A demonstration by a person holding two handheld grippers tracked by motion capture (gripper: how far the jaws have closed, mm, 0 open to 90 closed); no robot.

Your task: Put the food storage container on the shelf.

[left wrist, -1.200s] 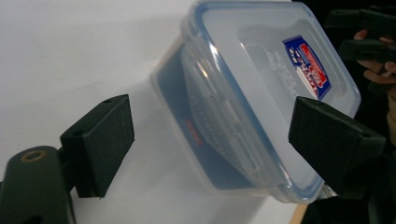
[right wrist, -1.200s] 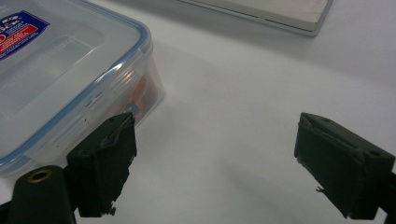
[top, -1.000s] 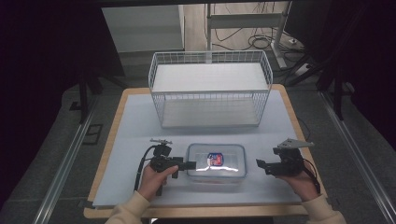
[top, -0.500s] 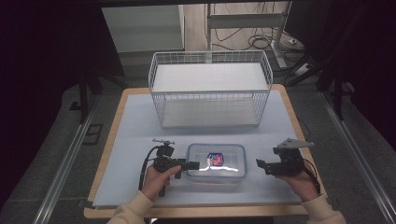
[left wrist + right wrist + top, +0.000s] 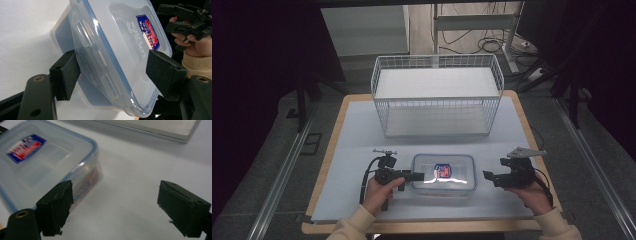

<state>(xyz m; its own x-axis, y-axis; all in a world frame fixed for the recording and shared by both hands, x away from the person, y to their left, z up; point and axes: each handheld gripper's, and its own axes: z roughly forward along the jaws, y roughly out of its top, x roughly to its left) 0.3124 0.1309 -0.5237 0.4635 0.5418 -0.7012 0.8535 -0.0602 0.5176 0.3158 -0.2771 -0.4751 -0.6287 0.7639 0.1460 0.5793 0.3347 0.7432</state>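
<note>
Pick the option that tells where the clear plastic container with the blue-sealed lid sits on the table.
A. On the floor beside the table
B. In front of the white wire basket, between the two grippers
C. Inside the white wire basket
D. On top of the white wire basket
B: the clear plastic container rests on the table before the white wire basket, with the left gripper at one end and the right gripper off the other.

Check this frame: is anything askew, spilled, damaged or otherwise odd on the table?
Nothing stands out. The clear container sits flat on the mat with its lid on, the wire basket stands upright behind it, and nothing is spilled. The left gripper straddles the container's end; the right gripper waits open beside it.
</note>
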